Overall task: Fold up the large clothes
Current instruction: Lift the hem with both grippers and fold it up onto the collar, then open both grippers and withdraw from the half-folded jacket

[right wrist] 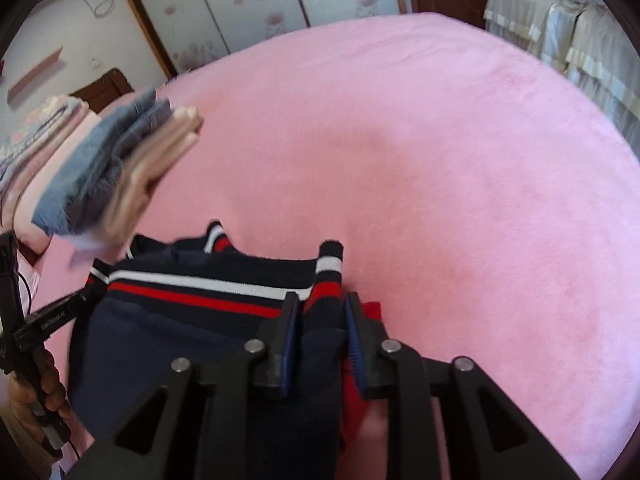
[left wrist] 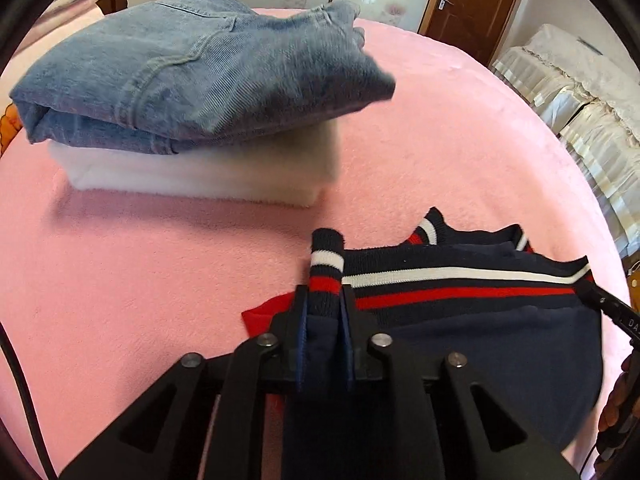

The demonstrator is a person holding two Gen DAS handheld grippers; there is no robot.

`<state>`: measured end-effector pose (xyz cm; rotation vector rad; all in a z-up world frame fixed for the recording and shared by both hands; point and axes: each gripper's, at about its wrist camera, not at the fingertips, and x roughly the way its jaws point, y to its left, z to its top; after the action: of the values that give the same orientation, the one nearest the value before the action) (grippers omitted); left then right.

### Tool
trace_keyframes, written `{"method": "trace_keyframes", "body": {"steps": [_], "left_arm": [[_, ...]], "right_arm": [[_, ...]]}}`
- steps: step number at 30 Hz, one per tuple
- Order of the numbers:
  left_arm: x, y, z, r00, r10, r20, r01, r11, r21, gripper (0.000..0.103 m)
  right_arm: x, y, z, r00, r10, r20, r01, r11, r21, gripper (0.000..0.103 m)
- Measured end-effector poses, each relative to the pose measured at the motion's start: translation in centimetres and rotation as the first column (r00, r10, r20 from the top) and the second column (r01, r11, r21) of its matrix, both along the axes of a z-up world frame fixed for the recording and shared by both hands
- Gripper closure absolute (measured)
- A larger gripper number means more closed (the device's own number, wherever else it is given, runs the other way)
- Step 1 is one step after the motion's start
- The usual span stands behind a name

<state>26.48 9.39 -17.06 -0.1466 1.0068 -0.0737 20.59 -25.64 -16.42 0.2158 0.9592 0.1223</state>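
Bed: a pink plush bed cover (left wrist: pixel 120 272) fills both views and carries everything; its near edge is cut off behind the gripper bodies in each view.
Room edge: a brown door (left wrist: pixel 472 4) and cream draped furniture (left wrist: pixel 580 100) show along the rim, bent by the lens.
Stack, left wrist view: folded blue jeans (left wrist: pixel 192 76) lie on top of a folded white fleece (left wrist: pixel 200 172), sitting on the bed beyond the garment. The fleece's far side is hidden under the jeans.
Stack, right wrist view: the same area is smeared by blur; only blue and beige folded layers can be told, and how they are ordered cannot.
Garment: a navy sweater (left wrist: pixel 480 344) with red and white striped ribbing lies on the bed in front of both grippers, its ribbed band stretched between them. A red part peeks out beneath it; what that is cannot be told. Its lower part is hidden by the gripper bodies.
Left gripper (left wrist: pixel 325 300): fingers clenched on one striped corner of the sweater, which sticks up past the tips.
Right gripper (right wrist: pixel 322 304): fingers clamped on the opposite striped corner.
Seen only across: each view shows the other gripper's black finger at the far end of the band, with the gripping hand partly cut off at the frame edge.
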Motion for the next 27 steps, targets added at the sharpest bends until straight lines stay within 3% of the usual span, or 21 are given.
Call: {"method": "trace_keyframes", "body": {"steps": [4, 8, 10, 13, 16, 18, 20, 22, 27], "left_arm": [[-2.8, 0.0, 3.1, 0.999, 0.015, 0.046, -0.016, 1.0, 0.011, 0.075], [-6.4, -1.2, 6.3, 0.986, 0.032, 0.164, -0.014, 0.994, -0.11, 0.067], [-6.7, -3.4, 6.4, 0.985, 0.001, 0.172, 0.025, 0.989, -0.149, 0.063], [-6.8, -5.6, 4.3, 0.991, -0.039, 0.124, 0.057, 0.989, -0.139, 0.063], [-6.7, -6.9, 1.1, 0.997, -0.046, 0.061, 0.048, 0.998, -0.038, 0.064], [-6.9, -6.2, -0.2, 0.997, -0.056, 0.062, 0.059, 0.997, -0.044, 0.073], [-6.9, -5.3, -0.4, 0.996, -0.059, 0.064, 0.064, 0.995, -0.081, 0.079], [-6.6, -4.5, -0.6, 0.997, -0.052, 0.051, 0.057, 0.992, -0.11, 0.087], [-7.0, -4.3, -0.8, 0.998, -0.048, 0.044, 0.053, 0.992, -0.114, 0.088]], "right_arm": [[-2.5, 0.9, 3.4, 0.995, -0.002, 0.095, 0.007, 0.999, -0.048, 0.078], [-5.2, 3.7, 5.4, 0.983, 0.061, 0.175, -0.059, 0.998, -0.015, 0.078], [-5.7, 6.3, 5.3, 0.976, 0.115, 0.186, -0.12, 0.993, 0.017, 0.078], [-6.2, 9.9, 3.7, 0.966, 0.199, 0.163, -0.203, 0.979, 0.009, 0.078], [-6.4, 11.6, 1.1, 0.965, 0.236, 0.117, -0.232, 0.972, -0.044, 0.078], [-6.5, 11.0, -0.2, 0.97, 0.221, 0.098, -0.213, 0.973, -0.089, 0.082], [-6.5, 9.3, -0.8, 0.974, 0.198, 0.108, -0.186, 0.977, -0.108, 0.103], [-6.7, 7.0, -0.7, 0.977, 0.175, 0.12, -0.168, 0.983, -0.07, 0.103], [-6.5, 4.2, 0.2, 0.985, 0.105, 0.14, -0.103, 0.994, -0.024, 0.103]]}}
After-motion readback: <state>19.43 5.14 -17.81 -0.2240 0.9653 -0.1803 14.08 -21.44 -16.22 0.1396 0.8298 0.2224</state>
